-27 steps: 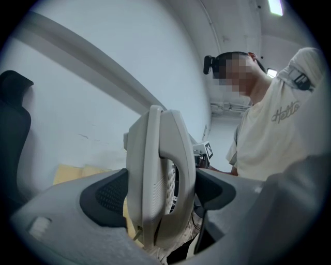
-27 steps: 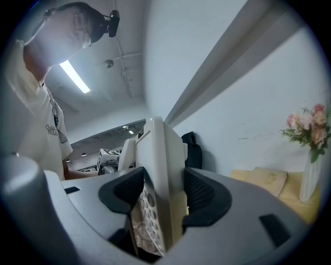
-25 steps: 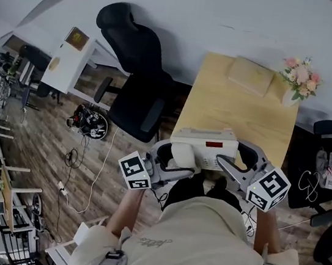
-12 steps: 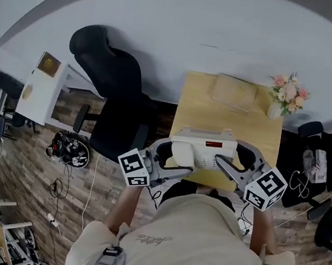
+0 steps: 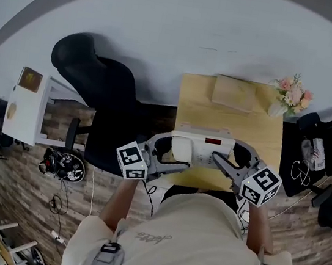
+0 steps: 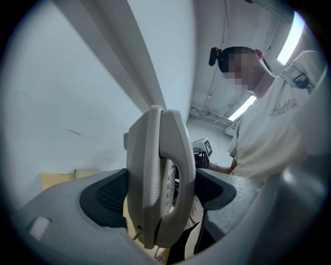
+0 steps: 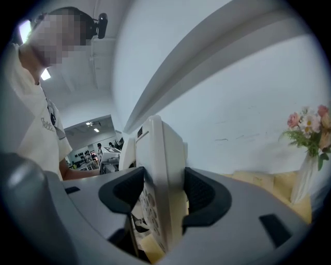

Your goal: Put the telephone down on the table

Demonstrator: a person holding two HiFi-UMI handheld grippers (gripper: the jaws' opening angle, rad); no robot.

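Observation:
A white desk telephone (image 5: 203,150) with its handset on the cradle hangs in the air over the near edge of a light wooden table (image 5: 195,102). My left gripper (image 5: 170,158) is shut on its handset end (image 6: 160,196). My right gripper (image 5: 224,162) is shut on the other end of the body (image 7: 163,191). In both gripper views the phone stands on edge between the dark pads (image 7: 199,194). The keypad faces the person.
On the table's far side lie a flat tan box (image 5: 233,93) and a vase of pink flowers (image 5: 292,95) at the right corner. A black office chair (image 5: 101,88) stands left of the table. A white wall rises behind it.
The view has shifted so that the table sits more centred and closer below the phone. Both grippers keep their hold on the telephone at the same spacing.

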